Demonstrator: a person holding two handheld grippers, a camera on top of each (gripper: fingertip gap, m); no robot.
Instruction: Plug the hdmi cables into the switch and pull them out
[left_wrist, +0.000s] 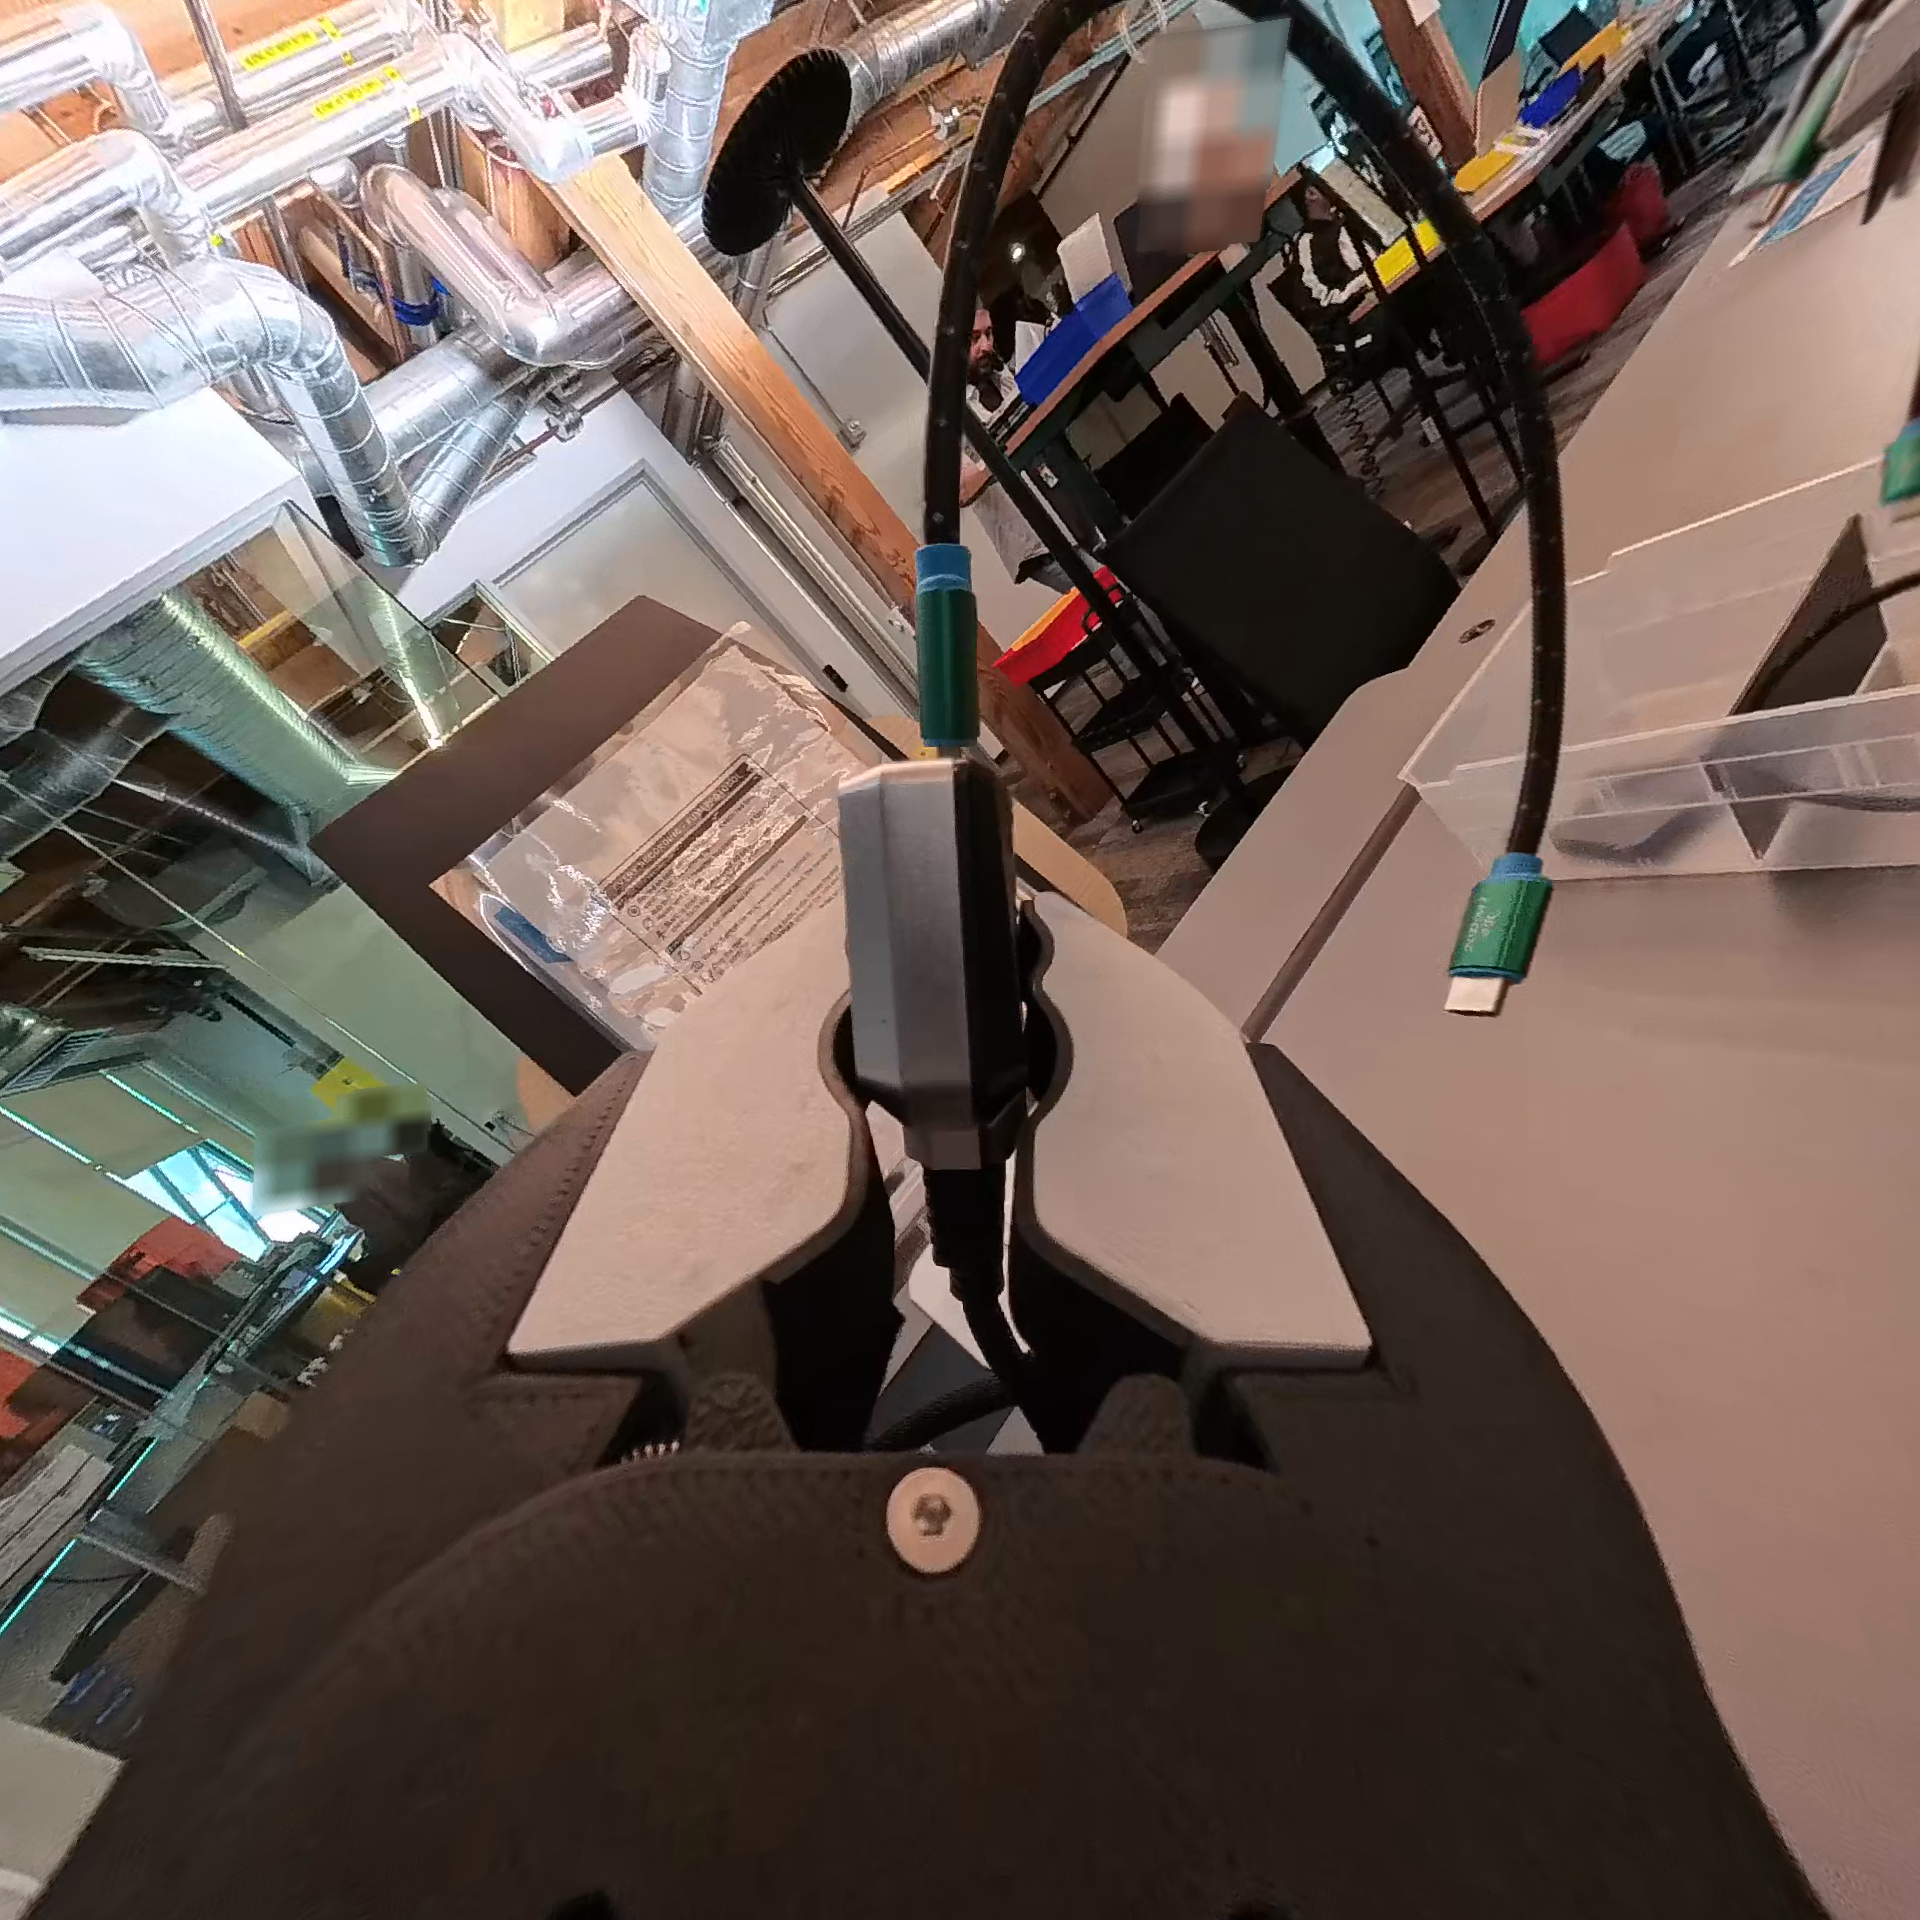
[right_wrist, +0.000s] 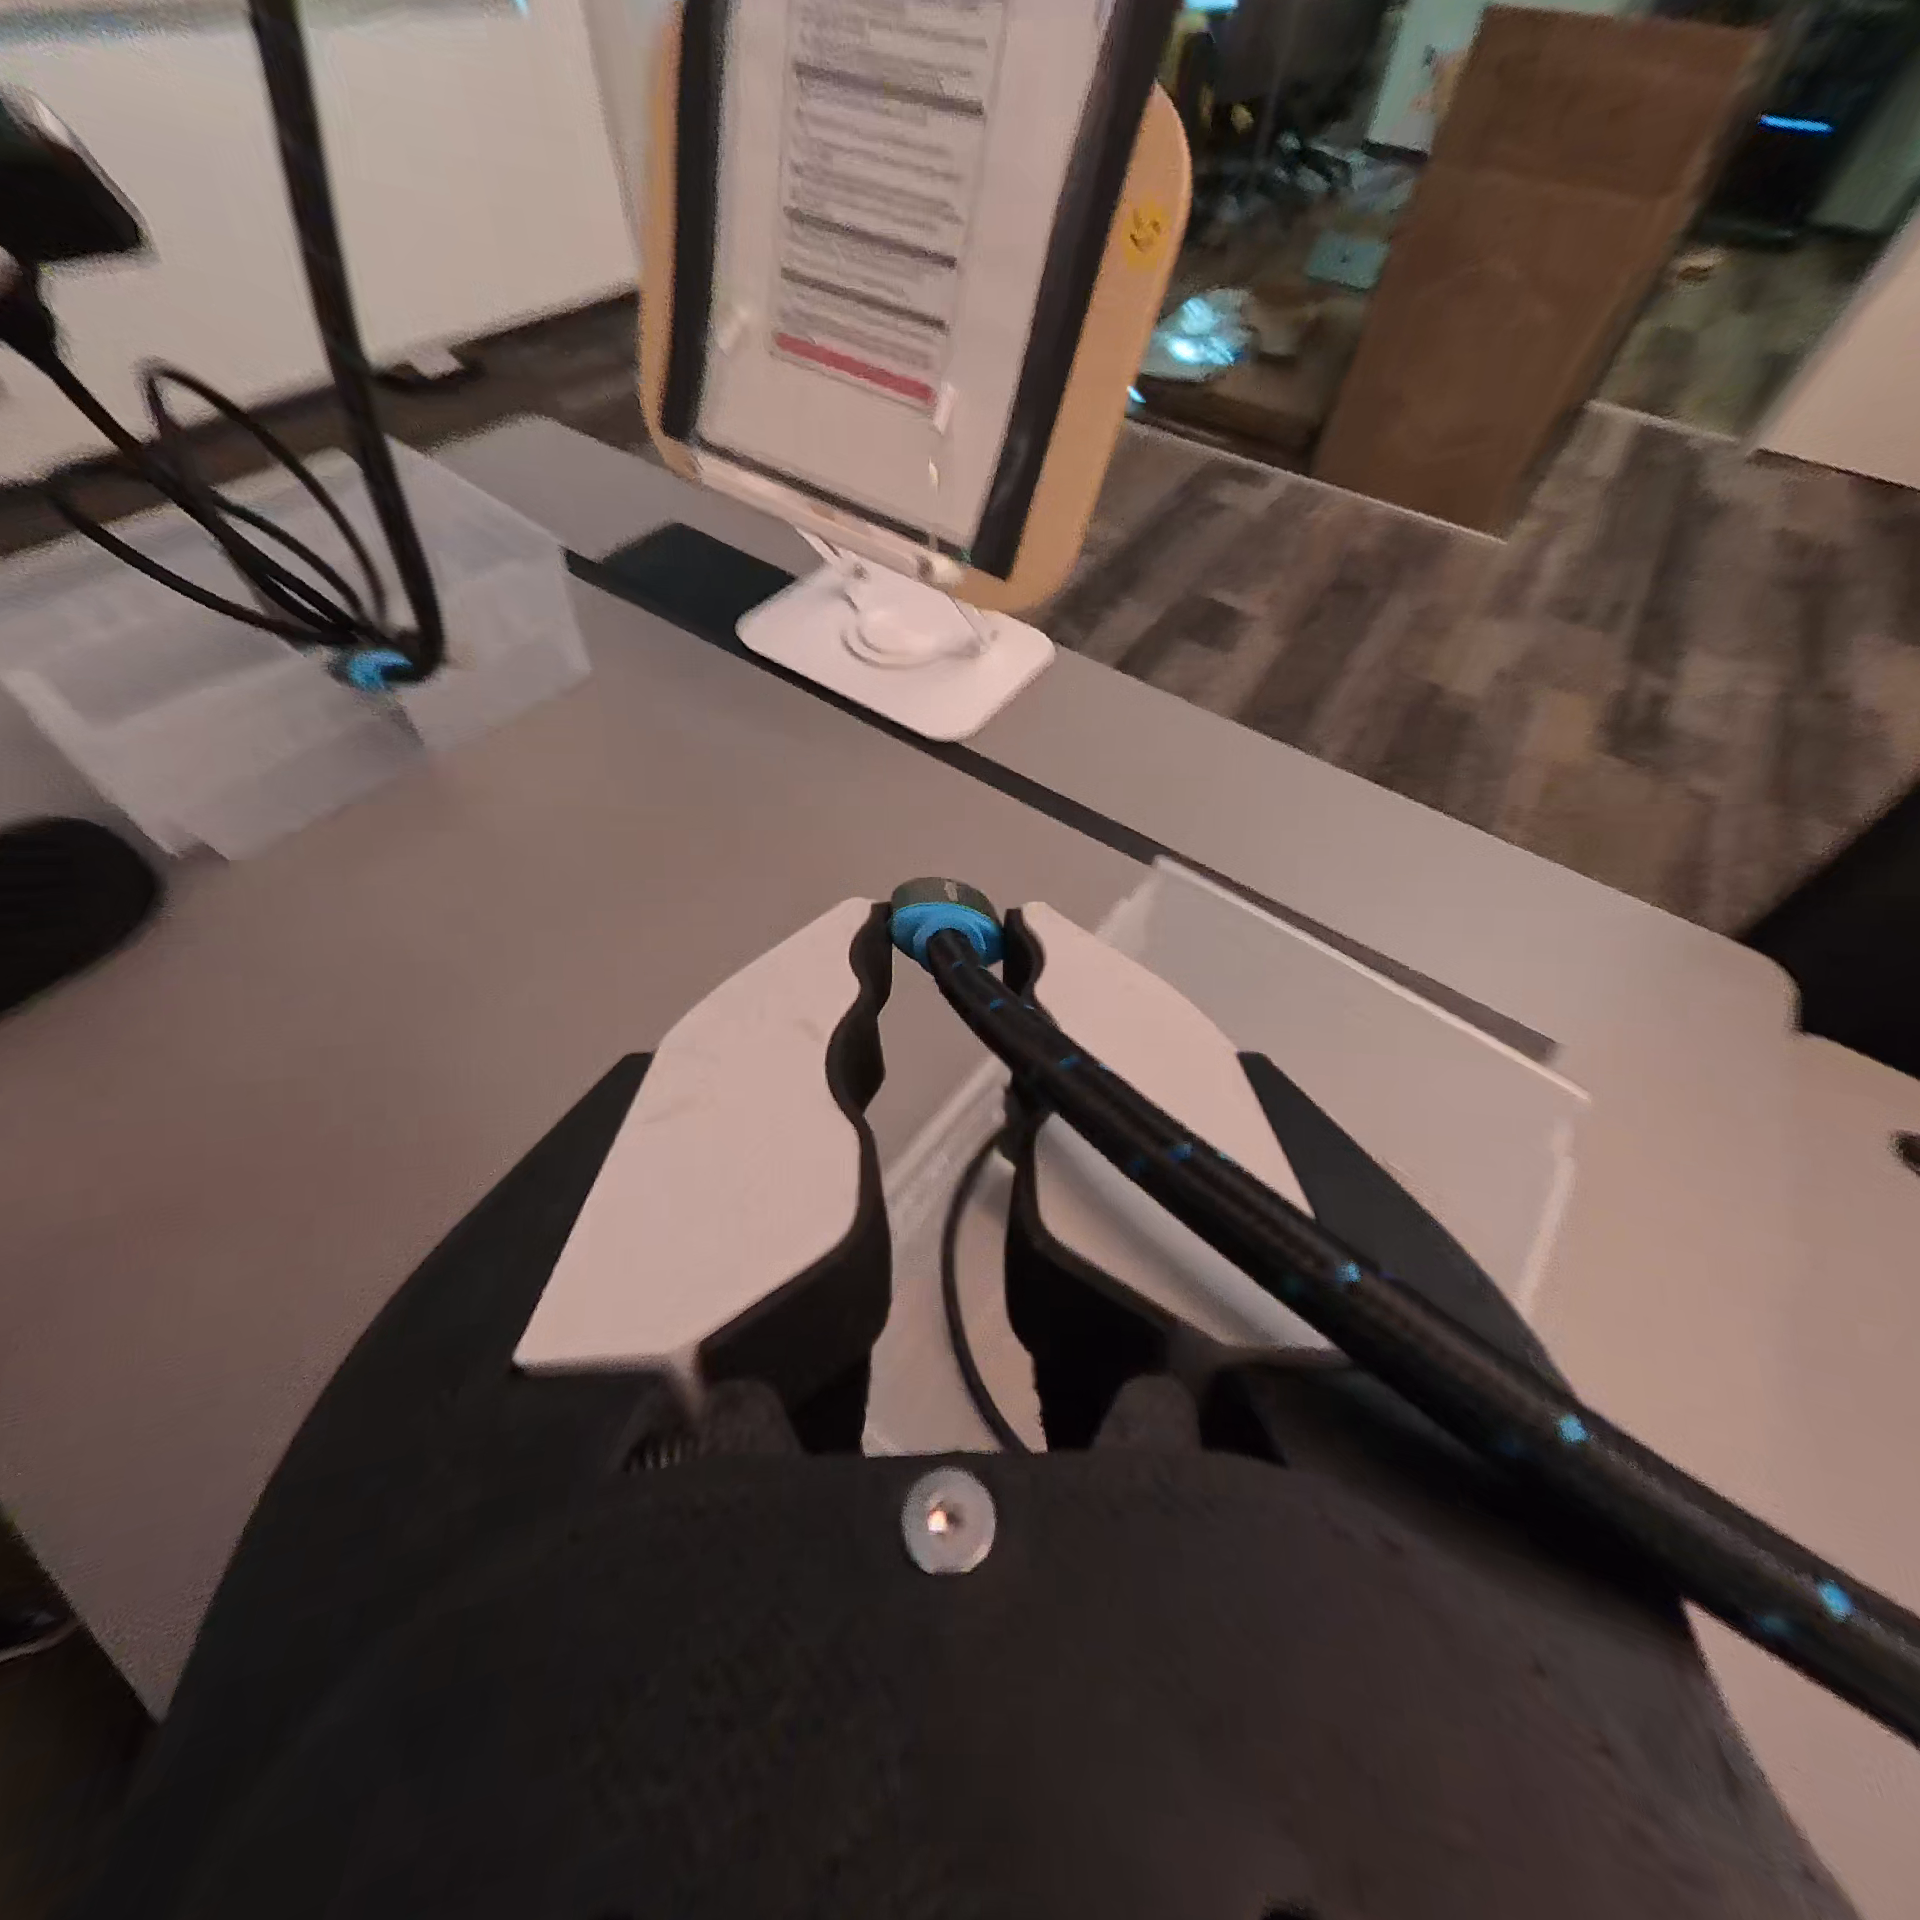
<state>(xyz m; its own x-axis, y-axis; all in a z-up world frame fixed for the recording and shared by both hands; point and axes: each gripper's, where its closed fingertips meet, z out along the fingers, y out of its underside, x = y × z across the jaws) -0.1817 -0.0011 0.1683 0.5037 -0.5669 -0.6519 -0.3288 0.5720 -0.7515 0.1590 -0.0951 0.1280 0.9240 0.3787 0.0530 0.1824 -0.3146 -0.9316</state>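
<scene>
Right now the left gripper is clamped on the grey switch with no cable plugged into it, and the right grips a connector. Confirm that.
Not quite. The left wrist view shows a green connector plugged into the switch. The rest stands.

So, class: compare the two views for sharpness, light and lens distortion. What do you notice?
Left wrist view: sharp and bright, the switch crisp, straight beams bowed by the wide lens. Right wrist view: dimmer, warmer, motion-smeared, the document stand blurred, only the gripped HDMI plug fairly clear.
</scene>
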